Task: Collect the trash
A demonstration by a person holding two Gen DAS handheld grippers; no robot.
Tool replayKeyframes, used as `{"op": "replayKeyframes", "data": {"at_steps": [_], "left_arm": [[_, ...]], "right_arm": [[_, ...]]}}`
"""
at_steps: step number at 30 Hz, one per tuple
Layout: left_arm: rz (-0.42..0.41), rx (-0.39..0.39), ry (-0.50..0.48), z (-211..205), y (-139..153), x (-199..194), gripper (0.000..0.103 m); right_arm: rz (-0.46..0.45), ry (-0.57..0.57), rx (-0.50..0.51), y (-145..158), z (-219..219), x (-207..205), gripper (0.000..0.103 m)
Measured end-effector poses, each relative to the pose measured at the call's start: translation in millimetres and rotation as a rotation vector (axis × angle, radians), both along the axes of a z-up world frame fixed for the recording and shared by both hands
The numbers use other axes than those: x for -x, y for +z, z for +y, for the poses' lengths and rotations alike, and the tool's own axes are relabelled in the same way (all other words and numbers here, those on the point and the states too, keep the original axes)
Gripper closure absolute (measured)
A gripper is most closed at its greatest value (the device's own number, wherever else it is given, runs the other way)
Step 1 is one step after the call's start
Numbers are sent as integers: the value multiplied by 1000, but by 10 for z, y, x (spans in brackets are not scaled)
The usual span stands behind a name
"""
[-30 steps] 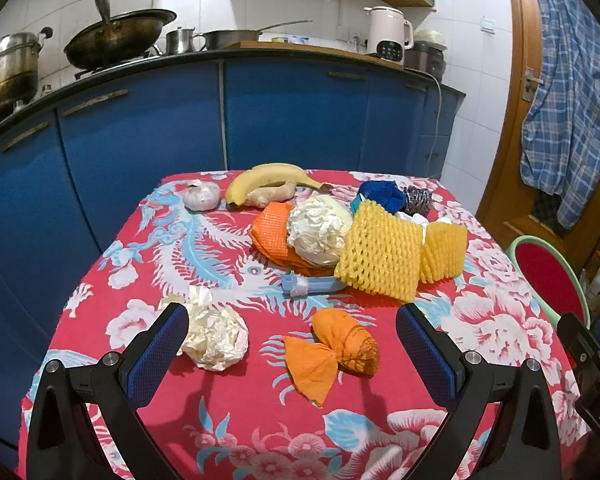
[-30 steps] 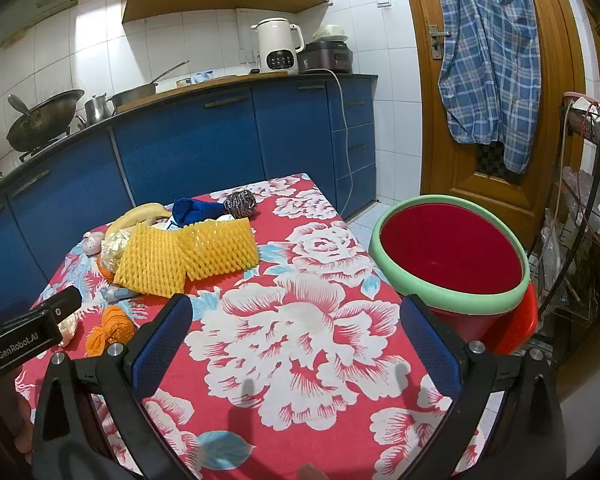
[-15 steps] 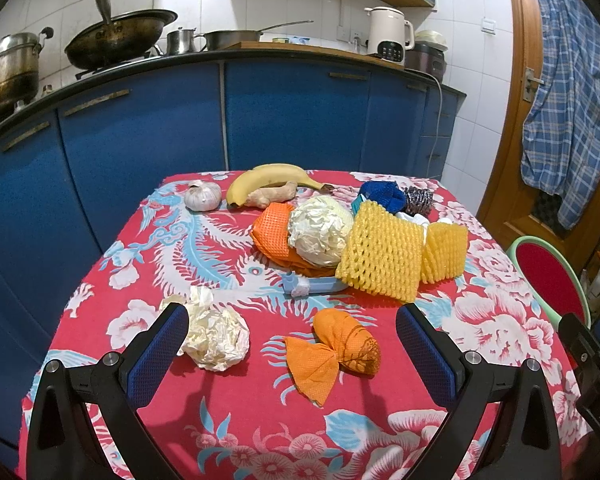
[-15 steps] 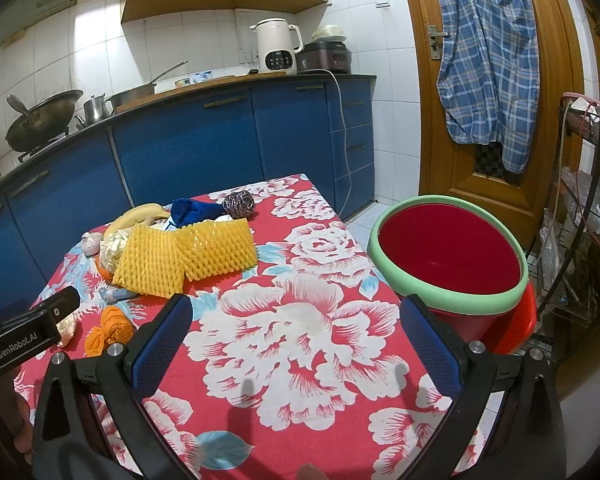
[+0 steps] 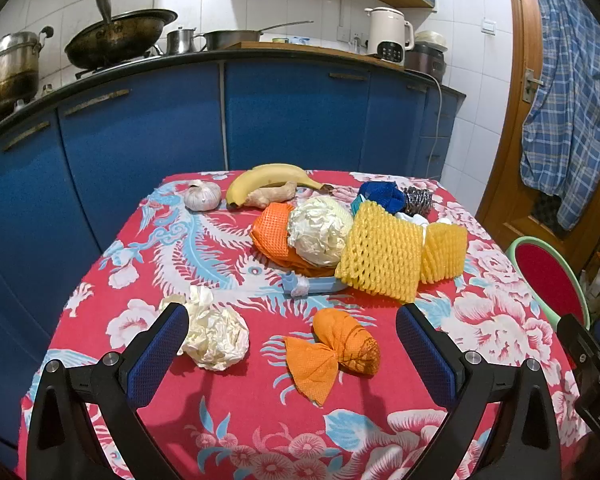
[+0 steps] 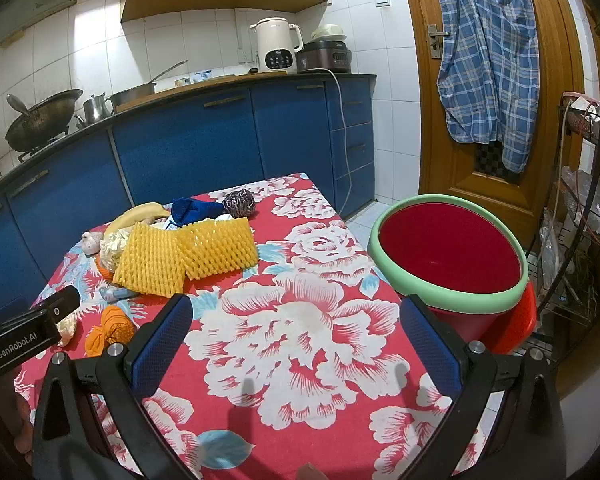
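Observation:
My left gripper [image 5: 292, 354] is open and empty above the near part of the table. A crumpled white paper ball [image 5: 216, 338] lies by its left finger, and an orange mesh wad [image 5: 342, 346] lies between the fingers. Farther back are two yellow foam nets [image 5: 384, 256], an orange net [image 5: 270, 230] and a white paper wad [image 5: 320, 230]. My right gripper [image 6: 296, 340] is open and empty over the table's right part. The red bin with a green rim [image 6: 450, 254] stands beside the table's right edge.
A banana [image 5: 268, 176], ginger [image 5: 270, 196], garlic [image 5: 202, 196], a blue cloth [image 5: 380, 194] and a steel scrubber [image 5: 418, 200] lie at the table's far side. Blue kitchen cabinets [image 5: 292, 116] stand behind. A wire rack [image 6: 584, 216] stands right of the bin.

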State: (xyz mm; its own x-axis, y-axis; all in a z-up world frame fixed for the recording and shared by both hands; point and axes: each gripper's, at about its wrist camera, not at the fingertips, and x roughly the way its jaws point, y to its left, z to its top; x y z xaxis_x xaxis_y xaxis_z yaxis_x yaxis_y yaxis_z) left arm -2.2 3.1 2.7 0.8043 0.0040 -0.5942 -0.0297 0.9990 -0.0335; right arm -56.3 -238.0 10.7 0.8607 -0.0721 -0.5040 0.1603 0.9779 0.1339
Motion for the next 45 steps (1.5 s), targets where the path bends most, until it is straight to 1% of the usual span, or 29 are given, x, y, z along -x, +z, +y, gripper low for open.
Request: {"op": "replayKeyframes", "data": {"at_steps": [36,41,45], "left_arm": [[1,2,4,24,21,-8,0],[4,0,13,90,35,-40,0],[4,-5,50,199,52,-86,0]], "right_arm": [[10,12,1,-10,31,-38,1],[16,29,7,6,70,-102,1],[28,54,14,21,103,-210,1]]}}
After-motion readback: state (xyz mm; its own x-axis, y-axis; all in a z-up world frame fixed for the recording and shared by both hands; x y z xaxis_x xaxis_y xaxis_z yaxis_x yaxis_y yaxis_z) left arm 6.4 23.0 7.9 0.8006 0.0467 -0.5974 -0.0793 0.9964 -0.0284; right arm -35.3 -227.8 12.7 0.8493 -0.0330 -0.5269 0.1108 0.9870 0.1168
